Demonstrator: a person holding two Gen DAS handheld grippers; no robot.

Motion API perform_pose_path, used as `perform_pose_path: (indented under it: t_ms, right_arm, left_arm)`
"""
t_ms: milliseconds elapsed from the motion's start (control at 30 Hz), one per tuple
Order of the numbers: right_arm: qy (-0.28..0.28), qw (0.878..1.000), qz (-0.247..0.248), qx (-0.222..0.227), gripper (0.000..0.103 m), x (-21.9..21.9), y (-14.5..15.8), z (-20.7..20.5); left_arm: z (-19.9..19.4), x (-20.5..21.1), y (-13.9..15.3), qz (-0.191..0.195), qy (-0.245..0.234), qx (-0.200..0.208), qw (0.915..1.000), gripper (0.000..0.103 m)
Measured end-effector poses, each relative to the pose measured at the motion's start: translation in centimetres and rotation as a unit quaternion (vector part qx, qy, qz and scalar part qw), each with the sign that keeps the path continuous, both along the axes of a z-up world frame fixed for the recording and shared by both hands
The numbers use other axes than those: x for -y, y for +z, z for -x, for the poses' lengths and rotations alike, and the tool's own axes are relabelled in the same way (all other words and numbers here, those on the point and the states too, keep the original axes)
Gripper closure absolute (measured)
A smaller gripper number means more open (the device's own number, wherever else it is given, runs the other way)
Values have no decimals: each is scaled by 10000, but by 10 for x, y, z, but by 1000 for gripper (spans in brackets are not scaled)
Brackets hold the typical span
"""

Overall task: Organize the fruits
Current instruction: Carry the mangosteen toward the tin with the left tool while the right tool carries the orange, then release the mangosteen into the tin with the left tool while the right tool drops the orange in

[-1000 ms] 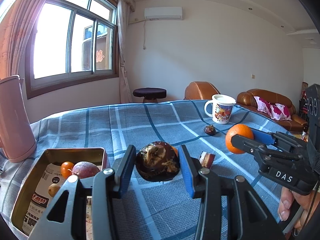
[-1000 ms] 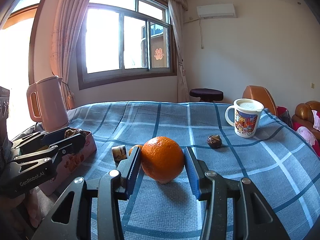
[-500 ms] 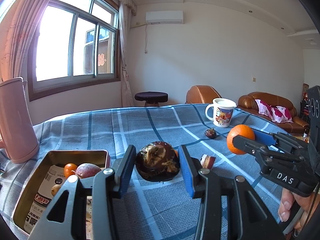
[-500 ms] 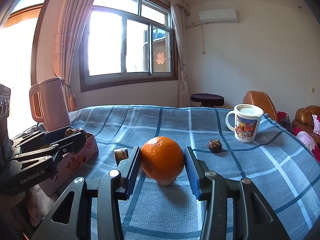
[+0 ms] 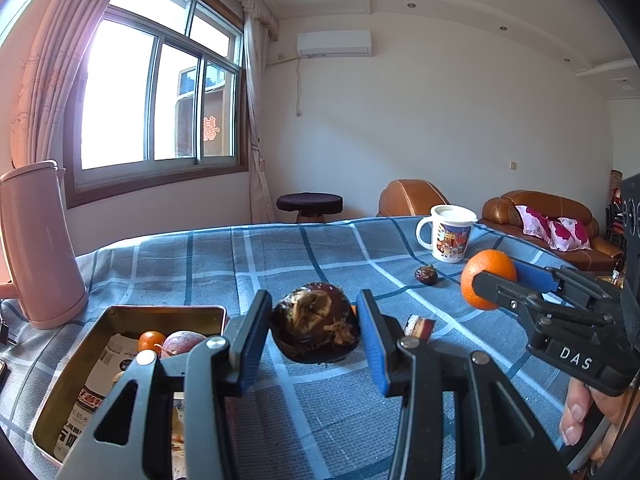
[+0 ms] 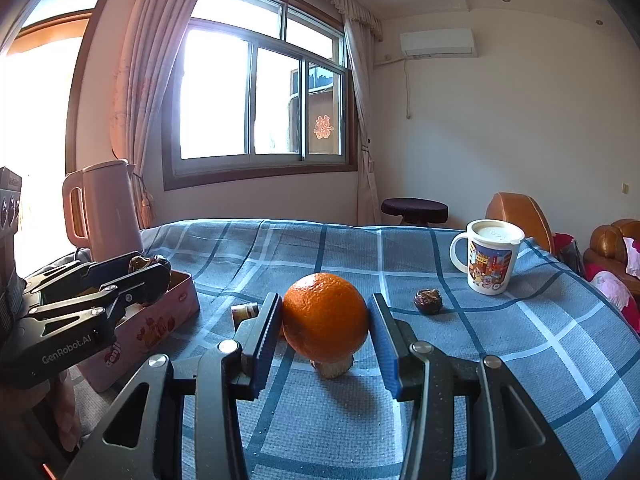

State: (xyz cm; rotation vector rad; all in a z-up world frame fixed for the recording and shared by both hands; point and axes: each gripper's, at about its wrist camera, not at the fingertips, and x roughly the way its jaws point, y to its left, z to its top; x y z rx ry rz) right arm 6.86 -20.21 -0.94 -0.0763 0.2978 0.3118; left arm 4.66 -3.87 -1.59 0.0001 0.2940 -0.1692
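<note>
L wrist view:
- My left gripper (image 5: 316, 334): blue pads pressed on both sides of a dark purple-brown round mangosteen w/ dried calyx (image 5: 316, 328), carried above the blue plaid tablecloth (image 5: 240, 264).
- Open gold-coloured metal tin w/ printed paper liner (image 5: 132, 314) just to the L, below the pads; holds a small orange kumquat-like fruit (image 5: 151, 340) and a reddish round passion fruit (image 5: 182, 340).
- Right gripper (image 5: 496, 280) seen from the side, gripping a bright round orange (image 5: 486, 276).
- Risk: mangosteen is glossy and rounded, pads catch only its flanks. A tilt twd the tin could roll it out, I judge.

R wrist view:
- My right gripper (image 6: 326, 330): pads closed against the orange (image 6: 325, 316), lifted; a small tan fruit (image 6: 332, 368) sits on the cloth right beneath it.
- Small dark wrinkled fruit (image 6: 428, 301) lies near the white cartoon-print mug (image 6: 490, 262); pink kettle (image 6: 106, 208) behind the tin (image 6: 160, 316).
- Risk: both tools head for one tin, so fingers may clash over it. Dropping the orange in could bruise softer fruit or bounce it out. Go one at a time.
</note>
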Motion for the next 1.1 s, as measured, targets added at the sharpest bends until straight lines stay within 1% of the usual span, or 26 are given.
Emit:
perform_pose_path:
  t_ms: [133,533,867,1100]
  right_arm:
    - [17,10000,15,41,57,-1,1,1]
    - [224,9997,88,-38,57,-10,-1,-2]
    - [580,9977,338,-74,57,-46,-4,-6]
    - [851,9951,499,-88,57,-75,-7,-8]
  left_arm:
    - [1,-2,0,24,50,10,10000,57]
    - [6,-18,0,87,207,-80,9997,57]
    - [5,-53,-3,211,554,-233,9980,57]
    - [4,-73,-6,223,767,-346,9962,57]
